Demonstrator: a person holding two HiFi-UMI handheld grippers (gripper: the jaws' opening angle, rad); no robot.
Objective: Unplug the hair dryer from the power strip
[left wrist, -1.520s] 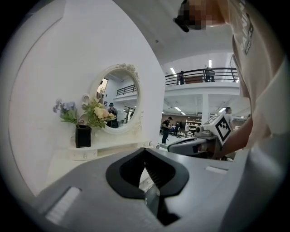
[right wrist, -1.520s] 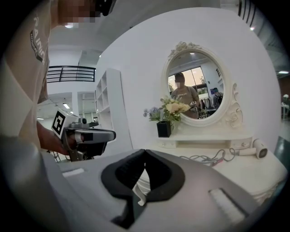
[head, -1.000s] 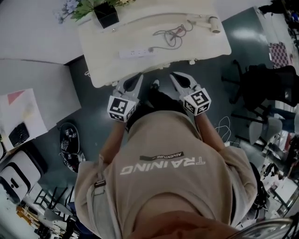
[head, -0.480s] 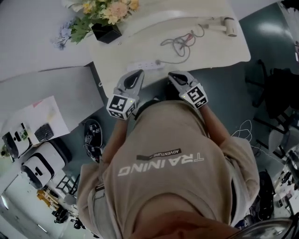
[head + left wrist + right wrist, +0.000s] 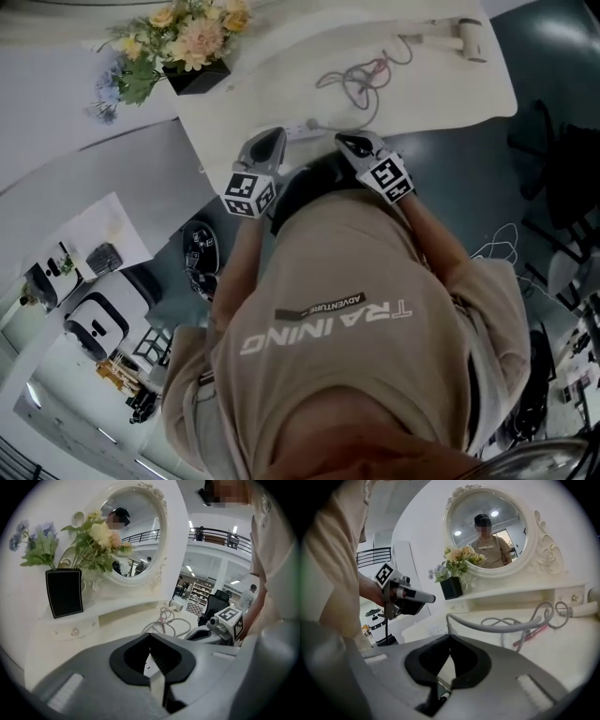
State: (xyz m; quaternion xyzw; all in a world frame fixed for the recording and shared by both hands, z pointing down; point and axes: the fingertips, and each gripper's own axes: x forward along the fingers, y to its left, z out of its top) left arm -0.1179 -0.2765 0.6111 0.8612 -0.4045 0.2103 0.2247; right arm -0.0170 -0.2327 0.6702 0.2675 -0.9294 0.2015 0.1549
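Note:
A white power strip (image 5: 298, 129) lies near the front edge of the white dressing table (image 5: 450, 89), with a grey cord (image 5: 361, 80) plugged into its right end. The cord runs in loops to the white hair dryer (image 5: 466, 36) at the far right. My left gripper (image 5: 265, 150) hangs shut and empty just in front of the strip's left part. My right gripper (image 5: 359, 148) is shut and empty to the right of the plug. In the right gripper view the plug (image 5: 449, 628) and cord (image 5: 501, 625) sit just beyond my gripper (image 5: 450, 637). The left gripper view shows my gripper (image 5: 151, 637), cord (image 5: 166, 623) and dryer (image 5: 177, 605).
A black vase of flowers (image 5: 178, 37) stands at the table's back left, and an oval mirror (image 5: 126, 531) rises behind it. A red-pink wire (image 5: 370, 67) lies among the cord loops. Left of the table sits a grey counter (image 5: 84, 169); chairs and floor clutter (image 5: 202, 258) surround me.
Both grippers have moved forward from in front of my body to the table's front edge, close to the power strip. They stay shut.

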